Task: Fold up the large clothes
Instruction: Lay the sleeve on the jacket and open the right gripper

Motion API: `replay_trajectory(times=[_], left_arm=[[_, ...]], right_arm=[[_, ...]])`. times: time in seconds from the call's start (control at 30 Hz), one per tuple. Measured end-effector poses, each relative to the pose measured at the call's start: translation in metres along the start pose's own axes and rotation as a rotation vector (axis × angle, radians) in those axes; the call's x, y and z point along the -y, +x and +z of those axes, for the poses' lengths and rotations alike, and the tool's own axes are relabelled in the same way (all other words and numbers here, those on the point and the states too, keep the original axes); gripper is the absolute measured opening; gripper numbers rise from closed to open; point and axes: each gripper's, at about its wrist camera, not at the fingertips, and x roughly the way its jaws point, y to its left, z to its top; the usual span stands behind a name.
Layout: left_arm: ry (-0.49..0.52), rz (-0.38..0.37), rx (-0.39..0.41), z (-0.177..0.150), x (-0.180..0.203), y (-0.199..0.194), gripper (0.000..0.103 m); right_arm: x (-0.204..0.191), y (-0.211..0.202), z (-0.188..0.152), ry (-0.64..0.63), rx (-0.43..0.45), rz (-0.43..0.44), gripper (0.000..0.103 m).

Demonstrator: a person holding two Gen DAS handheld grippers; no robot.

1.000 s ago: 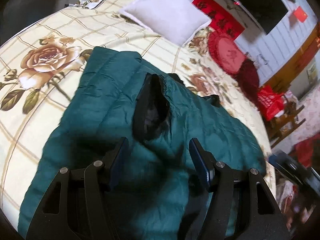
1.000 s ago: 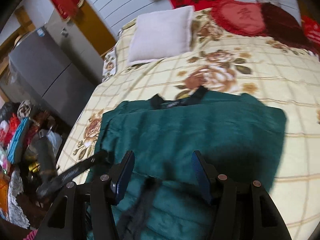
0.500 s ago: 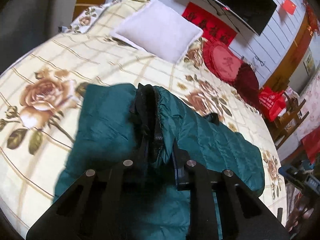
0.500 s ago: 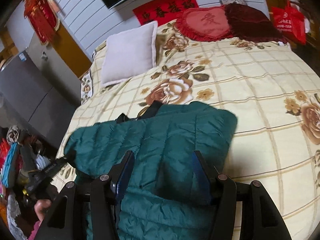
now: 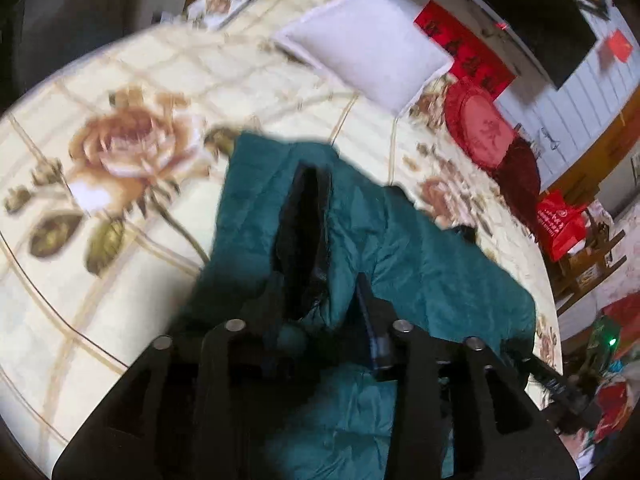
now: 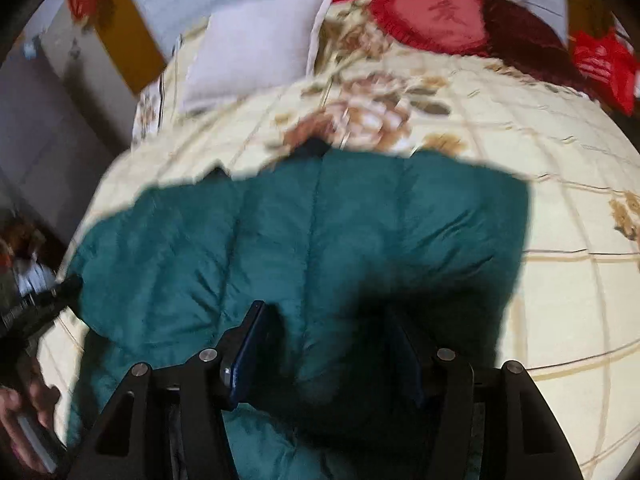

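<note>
Jacket: a teal quilted jacket (image 5: 420,264) lies across the bed (image 5: 120,240), which has a cream, rose-printed cover. Its near part hangs toward the bed's near edge, and its black collar (image 6: 314,148) points toward the headboard end.

Cuff: a black-lined sleeve opening (image 5: 304,232) stands up from the jacket, directly ahead of the left tool.

Left hand-held gripper (image 5: 320,320): tilted steeply down over the jacket. Its jaws are opening, with a bunch of teal fabric and the cuff's lower end between them. The right finger's pad (image 5: 370,320) is just beside the fabric; blur hides whether it presses.

Right hand-held gripper (image 6: 332,344): tilted steeply down over the jacket's near half. Its jaws stand apart with a fold of teal fabric between them, not visibly pinched.

Person's hand (image 6: 24,420): at the bed's left edge in the right wrist view, wrapped around the left tool's handle.

Far end of bed: a white pillow (image 5: 368,44) lies near the far left corner, and a red round cushion (image 5: 480,128) beside it to the right.
</note>
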Motion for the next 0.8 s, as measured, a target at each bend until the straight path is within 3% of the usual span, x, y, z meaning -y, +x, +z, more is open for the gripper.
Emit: replay_trajectory(times=[0.03,0.1,0.13,0.27,0.5,0.63,0.8], left_arm=[[0.017,-0.004,0.031,0.002,0.003,-0.008,0.043],[0.039,-0.008,0.094,0.005,0.009,-0.022,0.063],[0.044,-0.009,0.124,0.007,0.013,-0.026,0.066],[0.073,-0.01,0.135,0.017,0.027,-0.015,0.066],[0.172,0.147,-0.022,0.005,0.04,0.069,0.066],[0.203,0.159,0.0,-0.001,0.041,0.085,0.069],[0.242,0.175,0.003,-0.008,0.042,0.086,0.07]], right_arm=[[0.005,-0.01,0.004,0.021,0.029,-0.006,0.057],[0.013,-0.028,0.015,0.039,0.078,-0.033,0.057],[0.012,-0.032,0.018,0.036,0.085,-0.042,0.058],[-0.004,-0.025,0.029,-0.004,0.073,-0.054,0.057],[-0.025,0.034,0.034,-0.019,0.025,-0.113,0.058],[-0.014,0.063,0.034,-0.008,0.013,-0.137,0.064],[-0.015,0.043,0.038,0.033,-0.003,-0.136,0.064]])
